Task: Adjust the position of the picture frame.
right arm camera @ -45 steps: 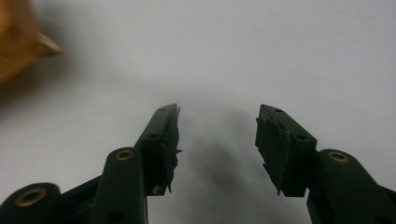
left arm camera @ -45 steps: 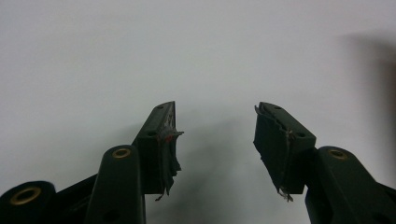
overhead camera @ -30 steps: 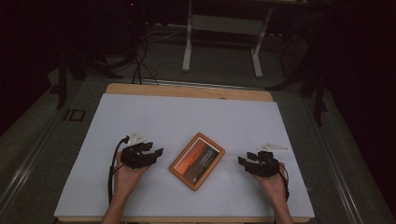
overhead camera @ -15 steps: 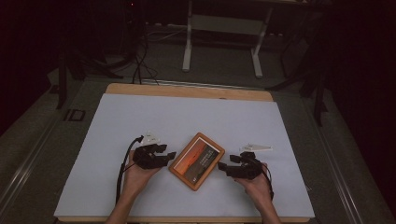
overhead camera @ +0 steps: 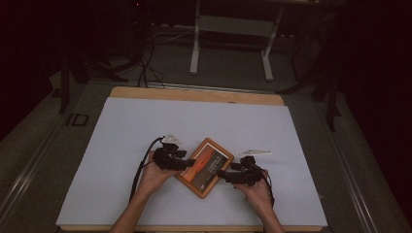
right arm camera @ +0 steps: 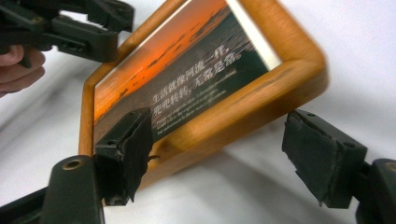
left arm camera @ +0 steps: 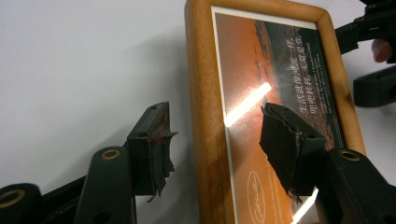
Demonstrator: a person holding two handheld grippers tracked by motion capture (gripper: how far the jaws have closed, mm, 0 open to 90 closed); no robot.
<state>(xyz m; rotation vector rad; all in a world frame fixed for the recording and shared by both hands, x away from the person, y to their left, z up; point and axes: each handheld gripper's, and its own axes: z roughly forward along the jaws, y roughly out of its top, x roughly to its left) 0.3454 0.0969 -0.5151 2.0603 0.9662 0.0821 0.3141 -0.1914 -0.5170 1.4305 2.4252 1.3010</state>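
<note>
Both hands have closed in on the wooden picture frame point(overhead camera: 204, 166) from either side since a sec ago — they sat well apart from it then, now each gripper straddles one of its edges. Judging from that, the step in hand is a two-sided grab of the frame, approach done, squeeze not yet.

Left gripper point(overhead camera: 187, 163): jaws have just been opening a bit further, about half spread. In the left gripper view the frame's long wooden side point(left arm camera: 205, 116) runs up between the jaws — one pad point(left arm camera: 156, 144) sits outside it over the white table cover point(overhead camera: 121, 145), the other point(left arm camera: 285, 144) hovers over the glass & the orange print. Neither pad presses on wood; nothing held yet.

Right gripper point(overhead camera: 224, 174): jaws have just been opening too, now as wide as they go. In the right gripper view the frame's short end w/ its rounded corner point(right arm camera: 261, 98) sits between the jaws, one pad point(right arm camera: 130, 149) just at the wood, the other point(right arm camera: 322, 154) clear of it with table showing in the gap. No grip here either.

Pose: left forearm comes up from the near table edge, hand point(overhead camera: 155, 175) low, gripper pointing across toward the right. Right hand point(overhead camera: 257, 191) mirrors it, gripper aimed back toward the left — both low, roughly level with the frame, which lies flat & skewed on the cover.
</note>
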